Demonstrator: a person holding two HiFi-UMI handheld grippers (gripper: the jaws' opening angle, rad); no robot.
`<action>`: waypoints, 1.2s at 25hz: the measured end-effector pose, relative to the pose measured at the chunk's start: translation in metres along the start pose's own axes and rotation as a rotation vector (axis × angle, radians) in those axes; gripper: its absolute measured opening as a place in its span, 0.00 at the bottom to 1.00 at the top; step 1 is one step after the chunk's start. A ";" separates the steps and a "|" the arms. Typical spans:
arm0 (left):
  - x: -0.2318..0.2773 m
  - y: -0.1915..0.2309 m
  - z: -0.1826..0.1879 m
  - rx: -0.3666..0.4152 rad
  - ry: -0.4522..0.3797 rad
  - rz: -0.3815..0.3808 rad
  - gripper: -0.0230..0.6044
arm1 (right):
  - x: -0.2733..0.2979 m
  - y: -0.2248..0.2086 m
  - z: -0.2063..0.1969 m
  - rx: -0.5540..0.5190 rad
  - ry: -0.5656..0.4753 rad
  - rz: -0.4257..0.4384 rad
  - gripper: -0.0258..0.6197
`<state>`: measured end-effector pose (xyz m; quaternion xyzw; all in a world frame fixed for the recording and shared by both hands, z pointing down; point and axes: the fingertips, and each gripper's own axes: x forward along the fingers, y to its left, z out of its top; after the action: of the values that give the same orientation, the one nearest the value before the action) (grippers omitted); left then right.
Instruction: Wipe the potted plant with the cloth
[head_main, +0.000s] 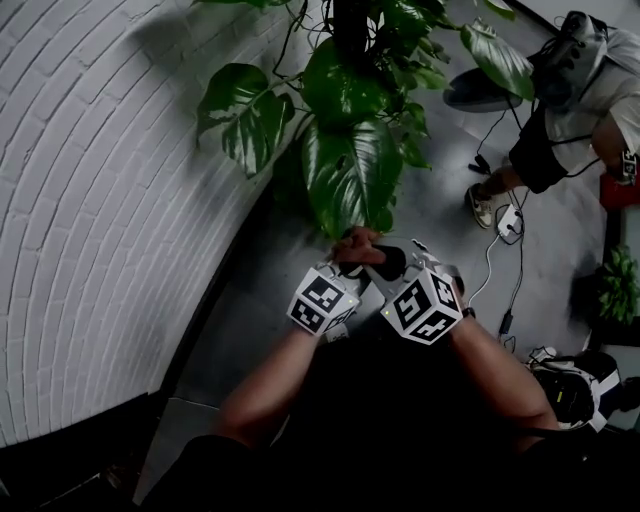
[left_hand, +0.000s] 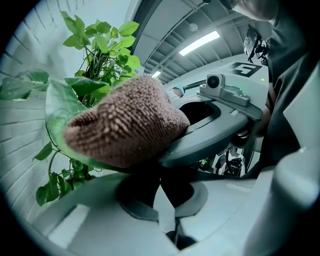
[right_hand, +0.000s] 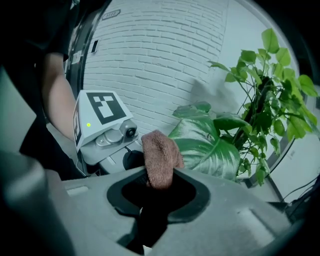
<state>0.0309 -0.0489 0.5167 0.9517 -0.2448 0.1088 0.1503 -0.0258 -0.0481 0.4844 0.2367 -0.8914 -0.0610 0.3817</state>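
The potted plant (head_main: 350, 90) stands ahead, next to the wall. Its big lowest leaf (head_main: 350, 170) hangs toward me. The brown knitted cloth (head_main: 358, 243) sits at that leaf's tip. My right gripper (head_main: 386, 262) is shut on the cloth (right_hand: 159, 157) and presses it flat on the leaf (left_hand: 57, 107). The cloth (left_hand: 125, 125) covers much of the leaf's upper face. My left gripper (head_main: 346, 268) comes in from the left beneath the leaf. Its jaws are closed on the leaf's lower edge (left_hand: 102, 166). The plant's pot is hidden.
A white brick wall (head_main: 90, 200) curves along the left. At the upper right a person (head_main: 570, 110) stands on the grey floor, with cables and a white adapter (head_main: 510, 222) nearby. A small plant (head_main: 618, 285) stands at the right edge and a headset (head_main: 570, 385) lies at the lower right.
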 end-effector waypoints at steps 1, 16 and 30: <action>-0.001 -0.002 -0.001 0.002 0.001 -0.006 0.06 | -0.001 0.001 0.000 0.009 0.000 -0.005 0.15; -0.032 -0.017 -0.021 0.022 0.034 -0.050 0.06 | -0.036 0.028 0.012 0.121 -0.030 0.041 0.15; -0.031 0.026 -0.018 -0.059 -0.013 0.165 0.06 | -0.047 -0.075 0.039 0.068 -0.171 0.000 0.15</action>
<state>-0.0108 -0.0513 0.5308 0.9240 -0.3266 0.1075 0.1673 0.0027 -0.0945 0.4044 0.2434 -0.9222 -0.0509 0.2960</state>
